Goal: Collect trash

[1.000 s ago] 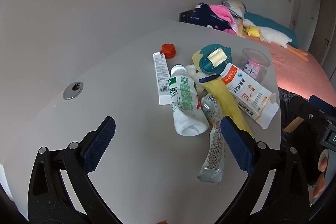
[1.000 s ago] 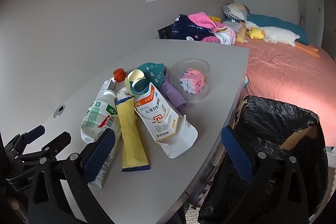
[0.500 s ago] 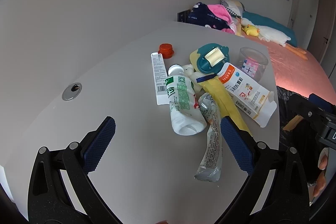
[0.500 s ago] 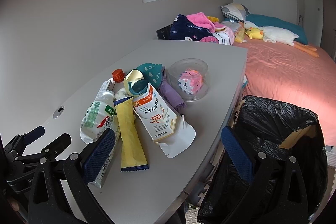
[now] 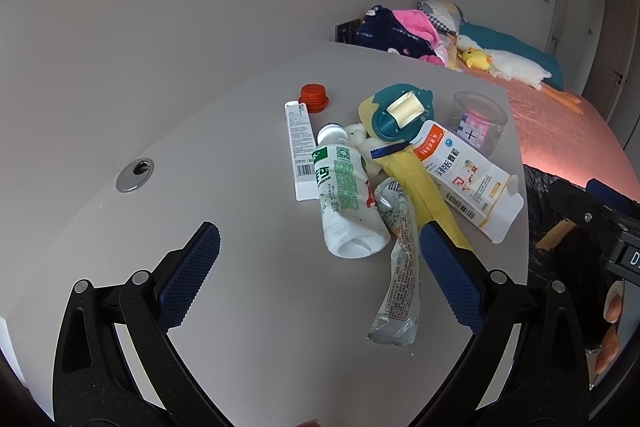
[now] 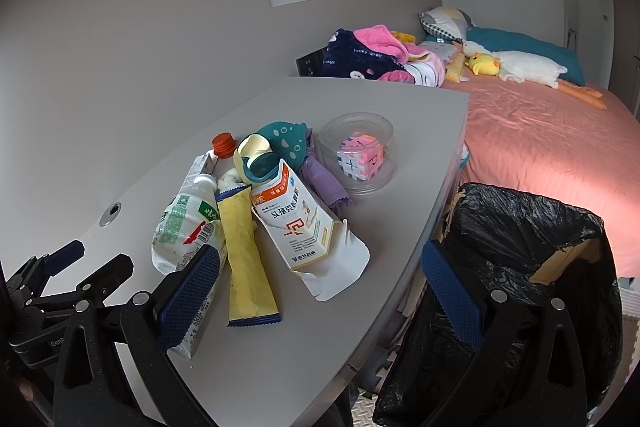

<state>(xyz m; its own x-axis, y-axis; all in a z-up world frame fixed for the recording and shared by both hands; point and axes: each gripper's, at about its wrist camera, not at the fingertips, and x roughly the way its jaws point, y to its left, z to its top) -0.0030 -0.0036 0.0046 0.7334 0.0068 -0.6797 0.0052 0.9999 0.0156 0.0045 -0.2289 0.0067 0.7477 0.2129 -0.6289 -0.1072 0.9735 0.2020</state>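
Basically nothing is binned yet: both tongs (image 5: 316, 263) (image 6: 318, 285) are held open, trash pile (image 5: 360, 183) left on the worktop (image 5: 224, 155).

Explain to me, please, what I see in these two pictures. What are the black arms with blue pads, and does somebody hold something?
There is no robot. A person holds a two-finger gripper in each hand, and a wide-angle camera on each looks forward along its fingers. One picture comes from the left gripper, the other from the right gripper. The blue pads are the fingertips. Both grippers are open and hold nothing.

On the grey table lies a pile of trash: a white bottle, a yellow wrapper, a medicine box, a silver wrapper and a red cap. A clear tub holds a pink cube. Beside the table stands a bin with a black bag.
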